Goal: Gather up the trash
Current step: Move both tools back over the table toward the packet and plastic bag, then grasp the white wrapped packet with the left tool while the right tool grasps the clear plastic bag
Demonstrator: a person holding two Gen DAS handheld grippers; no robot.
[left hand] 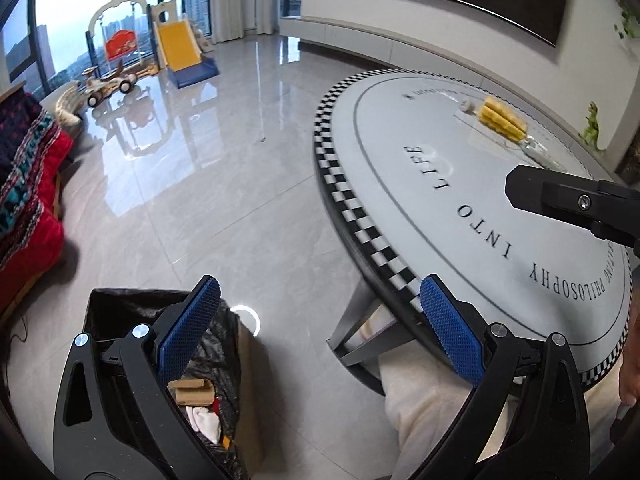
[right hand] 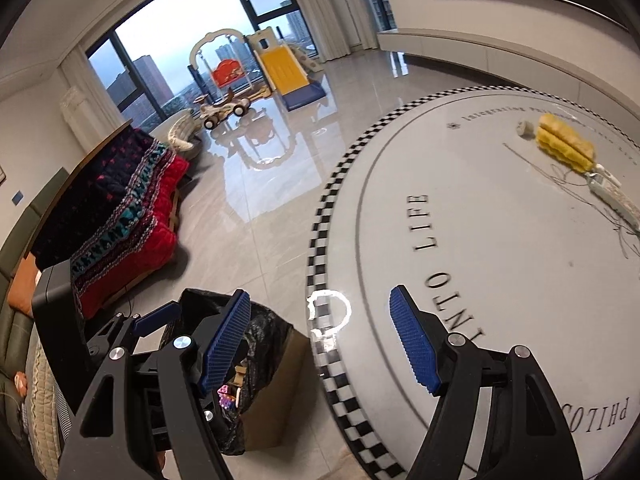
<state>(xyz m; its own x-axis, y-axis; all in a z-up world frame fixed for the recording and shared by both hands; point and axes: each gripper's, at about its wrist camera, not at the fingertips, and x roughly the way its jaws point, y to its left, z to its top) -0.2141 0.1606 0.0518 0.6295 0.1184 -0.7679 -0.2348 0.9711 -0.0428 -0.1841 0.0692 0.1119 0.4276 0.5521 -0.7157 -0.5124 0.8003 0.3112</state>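
The main risk is the reach: the wrapper (right hand: 566, 145) lies on the far side of the counter (right hand: 500, 264) from the bin (right hand: 256, 360), so a long stretch could push it further off instead of catching it — thin, crinkly packaging may slide under the pads. The thin thread (right hand: 560, 176) beside the wrapper could snag and drag. The counter is round, pale, lettered, with a checkered rim; the bin sits on the glossy tiled floor just beside it, lined in black and part filled. Both left tongs (left hand: 320, 328) and right tongs (right hand: 320, 344) stand apart — empty.
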